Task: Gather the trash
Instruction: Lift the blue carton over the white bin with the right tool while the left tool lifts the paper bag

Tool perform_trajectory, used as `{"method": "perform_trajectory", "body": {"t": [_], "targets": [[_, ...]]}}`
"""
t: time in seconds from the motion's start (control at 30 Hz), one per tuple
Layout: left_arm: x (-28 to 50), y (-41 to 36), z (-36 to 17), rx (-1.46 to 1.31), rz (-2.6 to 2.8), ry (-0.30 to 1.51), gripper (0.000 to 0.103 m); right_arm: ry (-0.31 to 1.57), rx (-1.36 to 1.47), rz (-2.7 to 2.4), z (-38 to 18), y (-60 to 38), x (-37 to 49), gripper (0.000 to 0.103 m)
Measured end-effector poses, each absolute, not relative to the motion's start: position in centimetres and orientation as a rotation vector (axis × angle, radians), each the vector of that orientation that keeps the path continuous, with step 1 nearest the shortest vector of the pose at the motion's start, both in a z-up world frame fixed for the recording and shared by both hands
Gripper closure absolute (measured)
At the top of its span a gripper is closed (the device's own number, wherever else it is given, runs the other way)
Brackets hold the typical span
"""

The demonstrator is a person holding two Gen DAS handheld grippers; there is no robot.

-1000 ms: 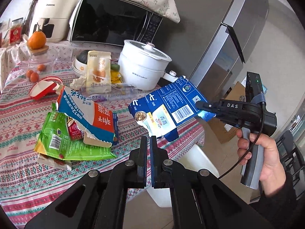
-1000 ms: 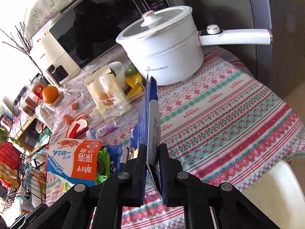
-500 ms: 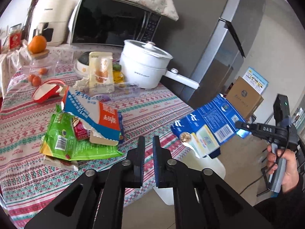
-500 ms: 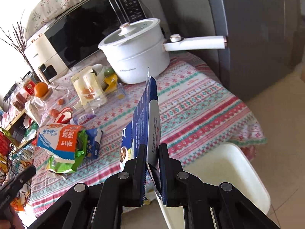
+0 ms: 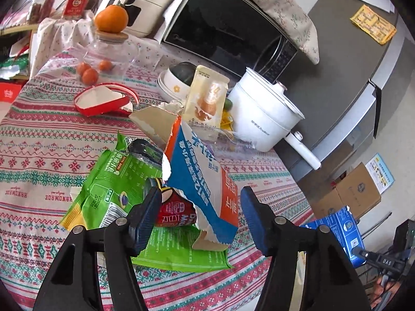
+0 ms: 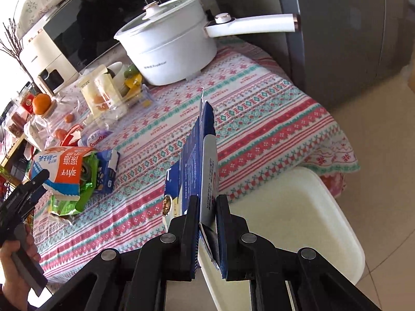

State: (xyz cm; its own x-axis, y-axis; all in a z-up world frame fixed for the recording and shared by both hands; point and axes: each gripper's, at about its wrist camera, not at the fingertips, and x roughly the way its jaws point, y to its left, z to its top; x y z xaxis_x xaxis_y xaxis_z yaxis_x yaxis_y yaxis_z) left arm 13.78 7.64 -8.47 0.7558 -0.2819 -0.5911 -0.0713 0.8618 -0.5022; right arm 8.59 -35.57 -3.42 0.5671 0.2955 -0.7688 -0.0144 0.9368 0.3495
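Observation:
A torn blue, orange and white milk carton (image 5: 205, 171) lies on a green wrapper (image 5: 111, 181) and a red packet (image 5: 173, 210) on the patterned tablecloth (image 5: 39, 155). My left gripper (image 5: 199, 202) sits low over this pile. Its jaws are opening, and the carton's near end lies between the fingers without the pads pressing on it. My right gripper (image 6: 207, 202) is shut on a flattened dark blue carton (image 6: 199, 142), held upright off the table's front edge above a white plastic tub-like thing (image 6: 298, 220). The left wrist view shows that blue carton (image 5: 334, 225) at lower right.
A white pot (image 6: 168, 44) with a long handle, a microwave (image 5: 223, 26), bowls, a beige pouch (image 5: 207, 98) and a red-and-white box (image 5: 101, 101) crowd the table's far side. A grey fridge (image 6: 350, 39) stands right of the table, with a cardboard box (image 5: 358, 191) on the floor.
My left gripper has moved forward and down to the trash pile and its jaws have spread around the milk carton. My right gripper carried the blue carton off the table's edge.

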Motion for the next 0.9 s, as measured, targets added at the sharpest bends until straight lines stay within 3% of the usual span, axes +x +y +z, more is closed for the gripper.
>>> {"method": "perform_trajectory", "body": {"t": [0.07,0.1,0.17,0.5,0.9], "targets": [[14.1,7.8,-8.5,-0.549,-0.137,0.697,0.079,0.957,0.319,0.191,-3.5,-35.2,8.7,0.092],[14.2,7.7,-8.3,-0.548,-0.144,0.693,0.090,0.956,0.318,0.192,-3.5,-35.1,8.7,0.092],[13.9,7.1,-7.6,-0.541,-0.170,0.667,0.101,0.954,0.321,0.195,-3.4,-34.9,8.7,0.092],[9.1,-0.2,-0.6,-0.345,-0.397,0.560,0.103,0.856,0.328,0.207,0.0,-35.8,6.1,0.092],[4.4,-9.6,-2.1,-0.266,-0.650,0.676,0.103,0.844,0.348,0.078,-0.7,-41.9,1.4,0.092]]}}
